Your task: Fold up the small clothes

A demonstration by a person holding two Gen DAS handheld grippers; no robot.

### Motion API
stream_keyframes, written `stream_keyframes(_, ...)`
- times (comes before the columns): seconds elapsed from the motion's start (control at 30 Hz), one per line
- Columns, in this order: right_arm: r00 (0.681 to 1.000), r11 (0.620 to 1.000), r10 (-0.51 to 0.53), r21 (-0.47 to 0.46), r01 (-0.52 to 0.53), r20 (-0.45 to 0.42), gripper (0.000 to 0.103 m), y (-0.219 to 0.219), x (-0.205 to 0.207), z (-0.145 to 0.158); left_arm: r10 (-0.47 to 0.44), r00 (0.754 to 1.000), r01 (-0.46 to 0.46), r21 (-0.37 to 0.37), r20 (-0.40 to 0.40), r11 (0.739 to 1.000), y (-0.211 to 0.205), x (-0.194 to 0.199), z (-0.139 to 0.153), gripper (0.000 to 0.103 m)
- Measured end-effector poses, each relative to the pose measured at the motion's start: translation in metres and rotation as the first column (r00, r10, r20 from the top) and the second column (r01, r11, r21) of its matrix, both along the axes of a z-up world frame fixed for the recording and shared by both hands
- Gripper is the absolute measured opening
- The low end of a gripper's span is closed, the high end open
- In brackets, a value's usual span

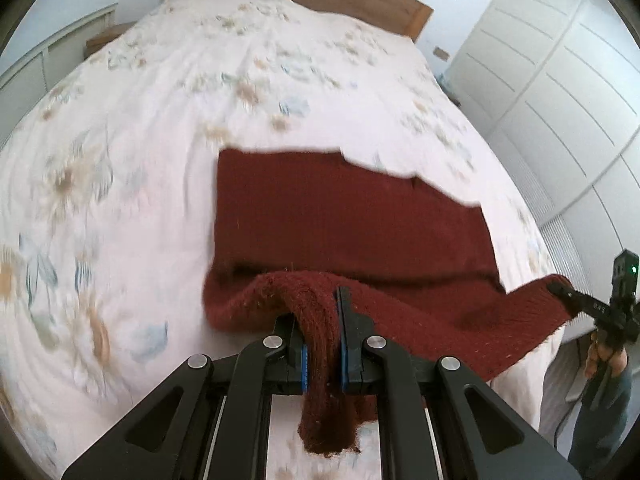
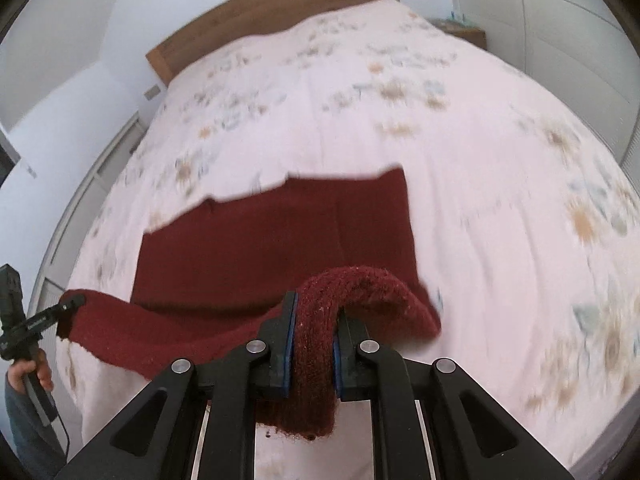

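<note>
While the red knit garment (image 1: 344,216) lies on the bed (image 1: 140,160), left gripper (image 1: 320,320) and right gripper (image 2: 314,320) each clench 1 near corner, likely to fold it.

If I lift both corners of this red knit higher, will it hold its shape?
Probably not: the red knit already sags between the left hand-held gripper and the right hand-held gripper. It looks thick and fuzzy, so it likely won't slip.
</note>
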State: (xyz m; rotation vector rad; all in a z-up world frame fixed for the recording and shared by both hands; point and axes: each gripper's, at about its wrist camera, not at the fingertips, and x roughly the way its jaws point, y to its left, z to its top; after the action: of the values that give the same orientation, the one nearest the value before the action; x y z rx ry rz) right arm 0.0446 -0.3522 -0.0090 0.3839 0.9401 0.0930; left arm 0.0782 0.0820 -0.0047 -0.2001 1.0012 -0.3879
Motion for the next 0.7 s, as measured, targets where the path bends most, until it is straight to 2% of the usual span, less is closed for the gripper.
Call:
stream_keyframes(0.2,0.999,0.999,-0.035,-0.011,0.036,0.017,0.014,0.002,0.073,0.000,0.047,0.999,-0.048,0.041,0.022,0.998,-0.009,0.064,0.004,0.008)
stream_keyframes(0.4,0.997,0.997,-0.056,-0.046,0.054,-0.046,0.014,-0.002,0.128,-0.025,0.079,0.996,-0.076,0.087,-0.034,0.993,-0.012,0.116,-0.022,0.008)
stream_keyframes(0.47,0.994,0.997,-0.059,-0.056,0.054,-0.089,0.014,0.000,0.147,-0.043,0.087,0.995,-0.081,0.132,-0.041,0.988,-0.016,0.131,-0.034,0.009)
stream_keyframes(0.53,0.989,0.996,-0.067,-0.074,0.057,-0.133,0.014,0.002,0.162,-0.060,0.105,0.992,-0.089,0.210,-0.067,0.974,-0.023,0.144,-0.050,0.009)
stream_keyframes(0.7,0.977,0.993,-0.081,-0.104,0.061,-0.197,0.017,0.004,0.179,-0.088,0.105,0.989,-0.066,0.329,-0.104,0.942,-0.037,0.159,-0.090,0.012)
